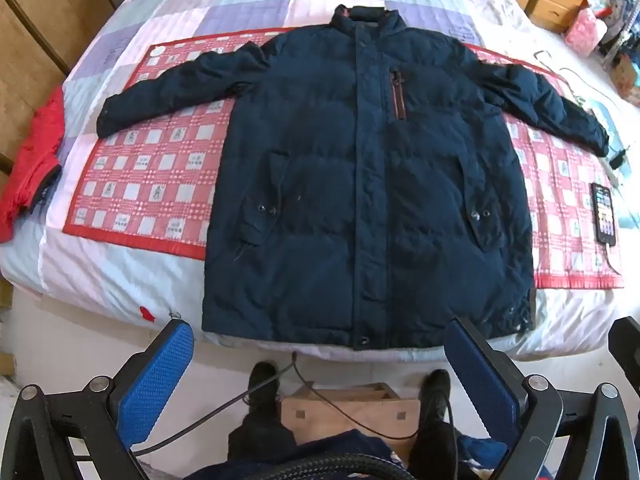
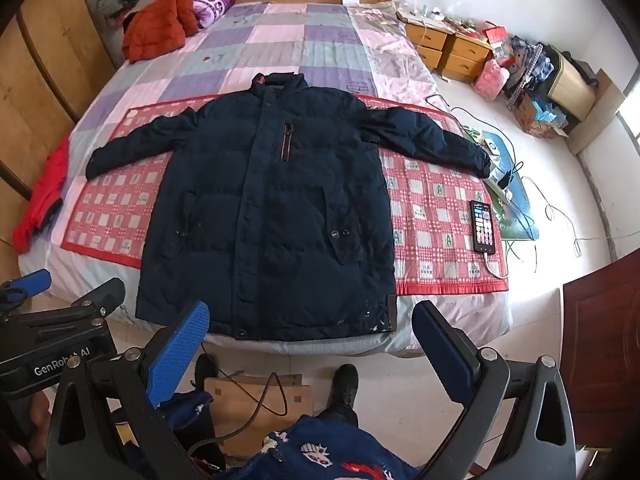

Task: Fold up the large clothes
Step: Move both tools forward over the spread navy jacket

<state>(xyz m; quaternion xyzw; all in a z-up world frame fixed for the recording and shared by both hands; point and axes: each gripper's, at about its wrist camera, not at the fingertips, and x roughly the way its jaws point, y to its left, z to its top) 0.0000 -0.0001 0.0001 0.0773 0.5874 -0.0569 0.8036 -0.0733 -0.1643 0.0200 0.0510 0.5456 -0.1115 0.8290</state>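
**Coat spread flat, both tools released**

A dark navy padded coat (image 1: 368, 184) lay face up on the bed (image 1: 120, 280), its hem at the near edge, collar toward the headboard, and both sleeves stretched toward the side edges over a red checked mat (image 1: 160, 168). A phone (image 2: 484, 226) rested on the mat near the right edge. The left tool (image 1: 320, 360) and right tool (image 2: 312, 344) hovered before the near edge, jaws wide apart, holding nothing.

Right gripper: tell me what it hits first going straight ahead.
Probably the jacket near its hem, spread flat on the bed. The right gripper, jaws open and empty, aims steeply down at it; depth is unclear.
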